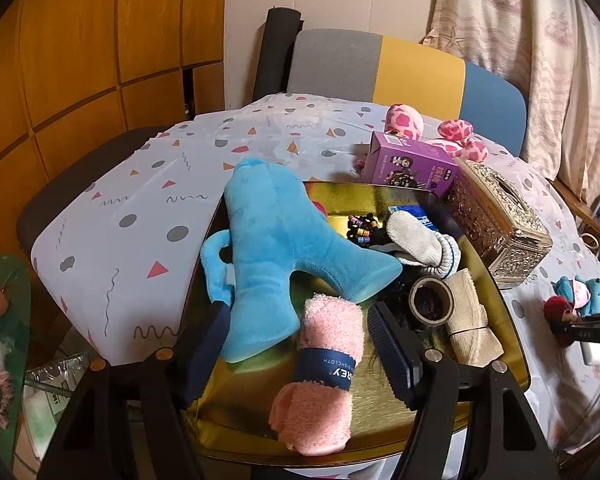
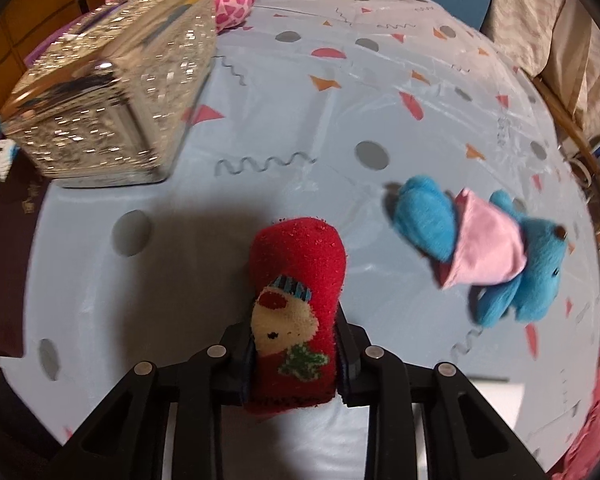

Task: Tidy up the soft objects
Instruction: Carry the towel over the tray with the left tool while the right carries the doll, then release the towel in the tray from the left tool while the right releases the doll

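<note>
Partway through, by the look of it. Gold tray (image 1: 496,320) already loaded with soft stuff: big blue plush (image 1: 284,248), rolled pink dishcloth (image 1: 324,364) with a dark band, white sock (image 1: 424,248), beige rolled cloth (image 1: 470,320); also hair ties (image 1: 362,230) and a tape roll (image 1: 431,300) mixed in, not really soft. Left gripper (image 1: 300,356) hanging over the tray's near end, jaws standing wide either side of the pink dishcloth and the plush's lower part, pads not pressing on either, so nothing held. Right gripper (image 2: 296,360) pointing steeply down at the tabletop (image 2: 300,120), clamped on a red sock (image 2: 296,300) with a bear face pattern, squeezed between both pads; cannot tell whether lifted clear or resting on the cloth. Left to do, judging from the layout: red sock not in the tray yet, small blue bear (image 2: 496,252) in a pink top lying loose just to its right, pink spotted plush (image 1: 432,132) sitting beyond the purple box (image 1: 408,164) and silver tissue box (image 2: 112,108). Roughly half done.
</note>
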Available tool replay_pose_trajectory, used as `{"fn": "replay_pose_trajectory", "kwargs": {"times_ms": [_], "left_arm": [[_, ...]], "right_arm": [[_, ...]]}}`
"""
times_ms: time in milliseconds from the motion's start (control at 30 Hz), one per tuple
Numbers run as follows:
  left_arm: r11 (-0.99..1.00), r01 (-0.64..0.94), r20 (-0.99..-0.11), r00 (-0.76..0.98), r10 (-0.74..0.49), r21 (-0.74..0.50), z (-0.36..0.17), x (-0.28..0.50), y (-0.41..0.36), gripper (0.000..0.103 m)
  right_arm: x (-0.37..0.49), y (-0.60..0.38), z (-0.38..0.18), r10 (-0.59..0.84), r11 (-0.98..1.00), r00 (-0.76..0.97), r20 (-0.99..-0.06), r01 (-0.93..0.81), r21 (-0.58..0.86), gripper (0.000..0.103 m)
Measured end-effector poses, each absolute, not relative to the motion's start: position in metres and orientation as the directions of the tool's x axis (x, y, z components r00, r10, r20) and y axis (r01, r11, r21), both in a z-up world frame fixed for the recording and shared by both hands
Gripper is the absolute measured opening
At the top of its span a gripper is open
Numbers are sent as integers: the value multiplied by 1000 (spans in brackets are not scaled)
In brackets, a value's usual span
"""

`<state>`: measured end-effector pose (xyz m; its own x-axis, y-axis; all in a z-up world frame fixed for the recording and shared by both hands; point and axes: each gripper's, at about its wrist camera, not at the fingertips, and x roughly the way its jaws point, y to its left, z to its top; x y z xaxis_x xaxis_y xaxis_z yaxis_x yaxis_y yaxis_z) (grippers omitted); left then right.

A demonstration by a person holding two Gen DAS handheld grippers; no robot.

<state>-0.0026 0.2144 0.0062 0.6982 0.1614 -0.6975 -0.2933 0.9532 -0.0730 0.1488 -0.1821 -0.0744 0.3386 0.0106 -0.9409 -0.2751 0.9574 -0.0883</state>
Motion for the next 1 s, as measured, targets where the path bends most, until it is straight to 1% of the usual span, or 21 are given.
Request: {"fn": "replay_pose_trajectory", "kwargs": {"times_ms": [300,367,633,833,1000], "left_arm": [[951,-297,-704,694,153,-86,1,-5,219,72],[951,-297,-703,694,154,-84,1,-5,219,72],[951,-297,-704,693,153,-86,1,-6,220,72],[950,-301,-706,691,154,-88,-1,-7,221,72],[948,-306,-709,687,158,-86,-2,-7,223,72]], "right_arm": [[118,-159,-70,133,943,309,-942,-331,25,27],[112,-155,-66,173,939,313,-934,-340,60,27],[92,-133,-47,259,918,349,-900,-378,118,27],[85,-100,-21,344,876,381,-858,-459,147,27],[77,-65,-5,425,816,369,-827,-552,173,27]]}}
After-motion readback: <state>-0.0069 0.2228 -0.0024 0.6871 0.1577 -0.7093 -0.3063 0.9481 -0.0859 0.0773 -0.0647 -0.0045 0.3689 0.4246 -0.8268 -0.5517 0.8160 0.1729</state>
